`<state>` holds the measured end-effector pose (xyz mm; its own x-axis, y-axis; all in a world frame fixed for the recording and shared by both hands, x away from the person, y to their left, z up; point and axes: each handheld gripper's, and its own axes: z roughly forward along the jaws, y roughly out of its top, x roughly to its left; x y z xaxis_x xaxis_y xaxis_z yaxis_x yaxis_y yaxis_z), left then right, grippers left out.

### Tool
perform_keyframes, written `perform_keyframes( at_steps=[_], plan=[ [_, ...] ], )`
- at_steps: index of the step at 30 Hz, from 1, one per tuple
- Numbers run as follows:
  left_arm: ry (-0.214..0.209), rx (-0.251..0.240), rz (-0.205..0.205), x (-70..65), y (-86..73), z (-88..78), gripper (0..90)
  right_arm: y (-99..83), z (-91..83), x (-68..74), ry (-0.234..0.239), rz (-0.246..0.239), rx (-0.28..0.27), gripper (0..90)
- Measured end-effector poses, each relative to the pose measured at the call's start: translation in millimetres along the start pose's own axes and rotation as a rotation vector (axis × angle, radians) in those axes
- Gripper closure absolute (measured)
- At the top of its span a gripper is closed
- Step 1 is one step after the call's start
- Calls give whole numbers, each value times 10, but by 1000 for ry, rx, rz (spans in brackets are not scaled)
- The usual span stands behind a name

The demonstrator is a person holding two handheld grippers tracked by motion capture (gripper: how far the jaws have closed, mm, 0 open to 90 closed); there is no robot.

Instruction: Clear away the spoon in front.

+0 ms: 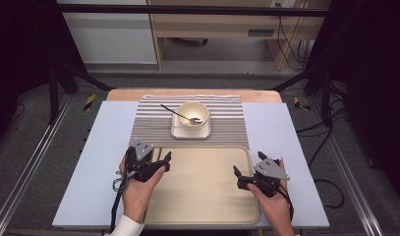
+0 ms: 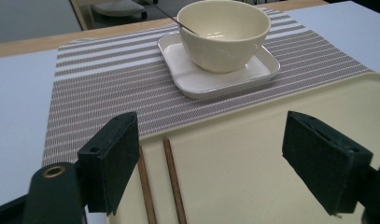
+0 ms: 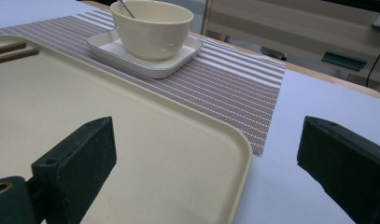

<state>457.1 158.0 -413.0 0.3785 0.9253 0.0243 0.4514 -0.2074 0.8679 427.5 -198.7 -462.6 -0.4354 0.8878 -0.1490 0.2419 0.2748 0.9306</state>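
Note:
A cream bowl (image 1: 193, 116) with a metal spoon (image 1: 178, 113) in it stands on a small square white plate (image 1: 190, 132), on a striped placemat (image 1: 151, 123). In front of the placemat lies a cream tray (image 1: 202, 191). Two brown chopsticks (image 2: 173, 182) lie side by side at the tray's near-left corner, also seen far off in the right gripper view (image 3: 10, 51). My left gripper (image 1: 163, 160) hovers over the tray's left edge, open, above the chopsticks (image 2: 213, 154). My right gripper (image 1: 237, 176) is open over the tray's right side, with nothing between its pads (image 3: 211, 149).
A pale blue sheet (image 1: 99, 157) covers the wooden table (image 1: 138, 93) under the placemat and tray. Dark frame posts and cables stand at both sides. Beyond the table's far edge are a wooden desk and floor.

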Motion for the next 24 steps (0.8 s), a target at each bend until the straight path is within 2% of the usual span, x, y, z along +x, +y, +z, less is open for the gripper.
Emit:
perform_keyframes(
  at_steps=[6, 12, 18, 22, 24],
  plan=[
    [-14, 9, 60, 46, 179, 262, 171, 0, 5, -7, -6, -3, 1, 48],
    [-31, 2, 62, 125, 263, 478, 166, -5, 13, -6, -14, -10, 5, 51],
    [-22, 7, 56, 211, 363, 666, 163, -12, 14, -22, -22, -7, 2, 56],
    [-25, 8, 49, 214, 399, 721, 163, -12, 10, -19, -19, -9, 0, 58],
    [-27, 14, 61, 202, 416, 748, 164, -8, 12, -14, -16, -8, -1, 59]
  ],
)
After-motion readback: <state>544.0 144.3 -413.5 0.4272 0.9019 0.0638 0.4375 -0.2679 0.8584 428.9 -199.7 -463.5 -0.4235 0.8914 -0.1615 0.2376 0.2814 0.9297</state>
